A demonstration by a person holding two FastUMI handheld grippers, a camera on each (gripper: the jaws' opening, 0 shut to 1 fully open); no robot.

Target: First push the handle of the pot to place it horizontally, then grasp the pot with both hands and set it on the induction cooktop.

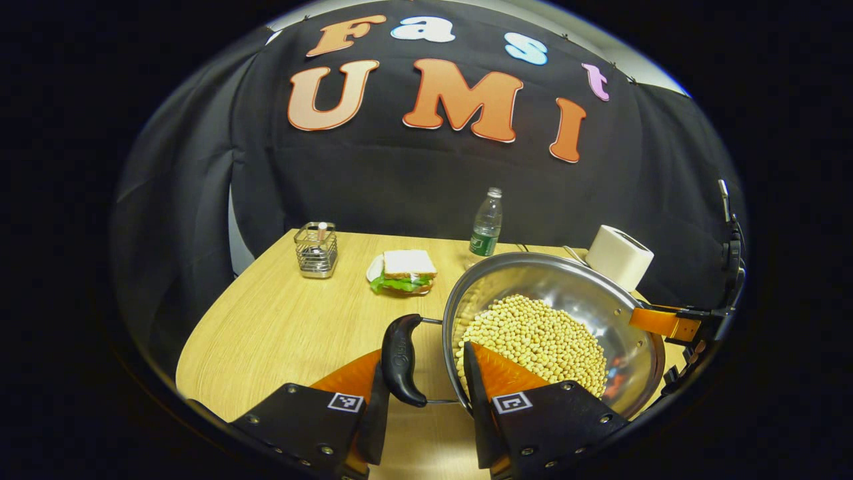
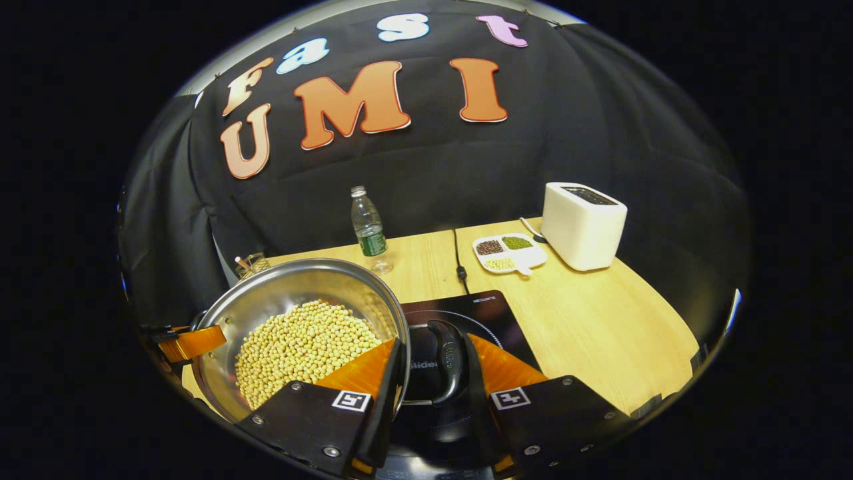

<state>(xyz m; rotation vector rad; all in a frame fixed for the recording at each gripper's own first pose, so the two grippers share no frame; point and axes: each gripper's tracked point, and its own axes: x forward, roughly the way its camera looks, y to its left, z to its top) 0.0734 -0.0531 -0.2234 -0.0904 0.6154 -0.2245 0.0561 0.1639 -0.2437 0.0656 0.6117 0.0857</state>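
We hold the pot (image 1: 573, 313) of beans (image 1: 533, 340) up, left gripper (image 1: 426, 373) and right gripper (image 2: 433, 370) each clamped on a side handle (image 1: 402, 360), cooktop (image 2: 480, 313) below.

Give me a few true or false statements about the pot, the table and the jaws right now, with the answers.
1. The pot holds pale beans. True.
2. The water bottle lies on its side. False: it stands upright.
3. The left gripper has a black pot handle between its jaws. True.
4. The sandwich sits on the induction cooktop. False: it sits on a plate on the table.
5. The toaster is black. False: it is white.
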